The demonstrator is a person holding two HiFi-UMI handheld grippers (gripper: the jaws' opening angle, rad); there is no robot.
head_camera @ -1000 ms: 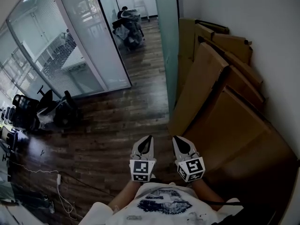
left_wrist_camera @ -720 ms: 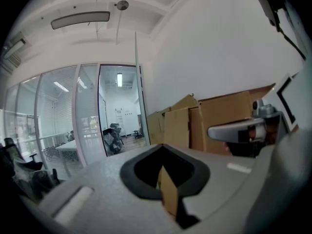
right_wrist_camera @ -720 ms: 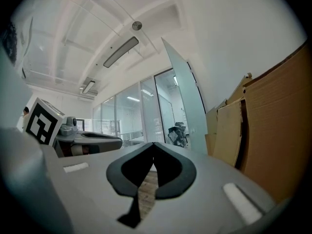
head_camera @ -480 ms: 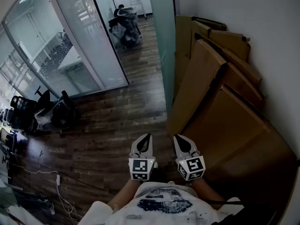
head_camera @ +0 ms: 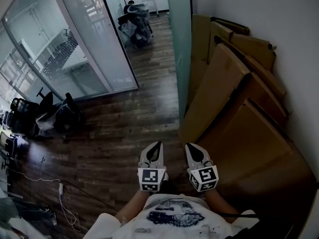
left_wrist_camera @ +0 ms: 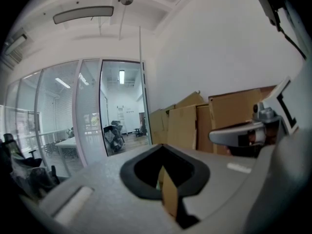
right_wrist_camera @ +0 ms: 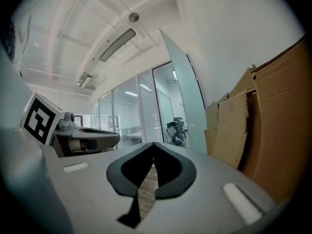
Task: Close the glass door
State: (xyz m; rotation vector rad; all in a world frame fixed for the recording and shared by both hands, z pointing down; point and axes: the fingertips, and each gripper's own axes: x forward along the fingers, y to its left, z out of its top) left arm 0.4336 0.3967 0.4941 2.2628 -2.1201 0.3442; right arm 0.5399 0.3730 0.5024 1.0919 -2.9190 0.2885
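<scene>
The glass door [head_camera: 178, 44] is a tall frosted panel standing swung open at the right, its edge next to stacked cardboard. It also shows in the right gripper view [right_wrist_camera: 187, 106] and as a thin edge in the left gripper view [left_wrist_camera: 141, 82]. My left gripper [head_camera: 158, 146] and right gripper [head_camera: 189, 146] are held side by side near my chest, well short of the door. Both point toward it and touch nothing. In their own views the left gripper [left_wrist_camera: 161, 146] and the right gripper [right_wrist_camera: 153, 144] are shut with nothing between the tips.
Large cardboard sheets [head_camera: 234, 98] lean against the right wall behind the door. Glass partition walls [head_camera: 75, 39] run along the left. Office chairs [head_camera: 55, 116] and a floor cable [head_camera: 61, 188] lie at the left; a loaded chair [head_camera: 135, 19] stands beyond the doorway.
The head view has swayed slightly and the door and cardboard look a little nearer. Both grippers keep the same side-by-side pose and stay shut.
</scene>
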